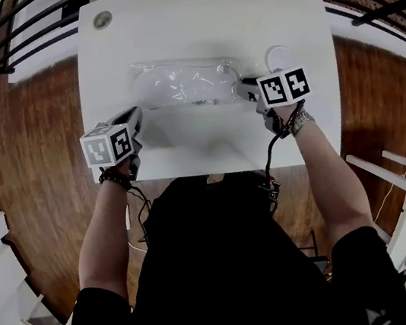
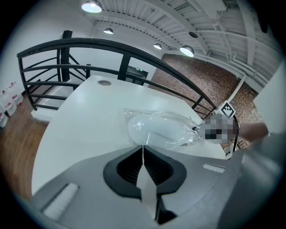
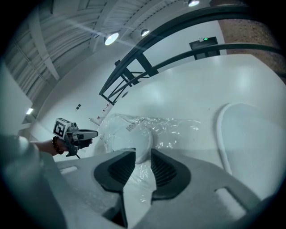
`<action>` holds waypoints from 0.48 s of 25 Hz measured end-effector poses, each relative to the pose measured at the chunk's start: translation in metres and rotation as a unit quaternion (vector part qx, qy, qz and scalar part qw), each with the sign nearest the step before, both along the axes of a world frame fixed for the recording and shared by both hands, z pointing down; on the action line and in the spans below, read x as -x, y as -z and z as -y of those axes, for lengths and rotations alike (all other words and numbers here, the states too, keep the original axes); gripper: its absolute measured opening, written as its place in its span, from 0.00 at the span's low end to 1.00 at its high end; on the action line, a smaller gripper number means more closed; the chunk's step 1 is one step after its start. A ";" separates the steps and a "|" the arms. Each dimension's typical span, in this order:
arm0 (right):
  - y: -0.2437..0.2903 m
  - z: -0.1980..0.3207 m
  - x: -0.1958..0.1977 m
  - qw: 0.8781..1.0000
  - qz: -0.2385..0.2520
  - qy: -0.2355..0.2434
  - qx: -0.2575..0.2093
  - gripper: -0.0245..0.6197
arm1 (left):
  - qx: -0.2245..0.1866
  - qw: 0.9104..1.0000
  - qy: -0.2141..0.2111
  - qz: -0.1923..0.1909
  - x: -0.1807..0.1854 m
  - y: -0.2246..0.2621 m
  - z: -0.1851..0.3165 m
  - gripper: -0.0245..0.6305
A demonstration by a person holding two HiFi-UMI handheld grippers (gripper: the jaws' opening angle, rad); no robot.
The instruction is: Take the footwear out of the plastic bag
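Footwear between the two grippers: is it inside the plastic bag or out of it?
Inside. The white slipper lies within the clear plastic bag; crinkled film covers it in both gripper views.

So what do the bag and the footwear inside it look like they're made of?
Plastic bag: thin clear plastic film with a glossy finish. It crinkles, catches bright glints and shows its contents.
Slipper inside: white and matte, probably soft foam or fabric. Its shape is smooth and rounded with no shine, though the film blurs its texture.

Head view looks down; gripper views share the bag point(image 1: 186, 83)
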State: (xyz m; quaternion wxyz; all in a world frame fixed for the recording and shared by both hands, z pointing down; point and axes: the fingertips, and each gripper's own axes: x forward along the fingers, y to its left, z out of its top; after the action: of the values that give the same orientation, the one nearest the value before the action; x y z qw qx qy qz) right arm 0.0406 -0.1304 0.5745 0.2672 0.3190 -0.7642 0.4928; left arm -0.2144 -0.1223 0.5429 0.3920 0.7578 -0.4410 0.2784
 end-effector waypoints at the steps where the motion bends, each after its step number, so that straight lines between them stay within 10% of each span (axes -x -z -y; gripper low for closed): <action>1: 0.000 0.000 0.001 1.000 -0.001 0.001 0.001 0.19 | 0.001 1.000 -0.001 -0.001 0.000 -0.001 -0.001 0.08; 4: 0.001 0.002 0.002 1.000 -0.009 0.005 -0.008 0.03 | 0.005 1.000 -0.005 -0.001 0.000 -0.005 -0.002 0.08; 12: 0.002 0.001 0.003 1.000 -0.006 0.000 -0.008 0.10 | 0.002 1.000 -0.002 0.000 0.003 -0.001 -0.001 0.08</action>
State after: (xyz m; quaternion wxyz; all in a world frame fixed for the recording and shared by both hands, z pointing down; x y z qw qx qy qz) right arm 0.0377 -0.1313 0.5723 0.2693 0.3244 -0.7661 0.4852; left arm -0.2175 -0.1215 0.5438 0.3931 0.7577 -0.4392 0.2803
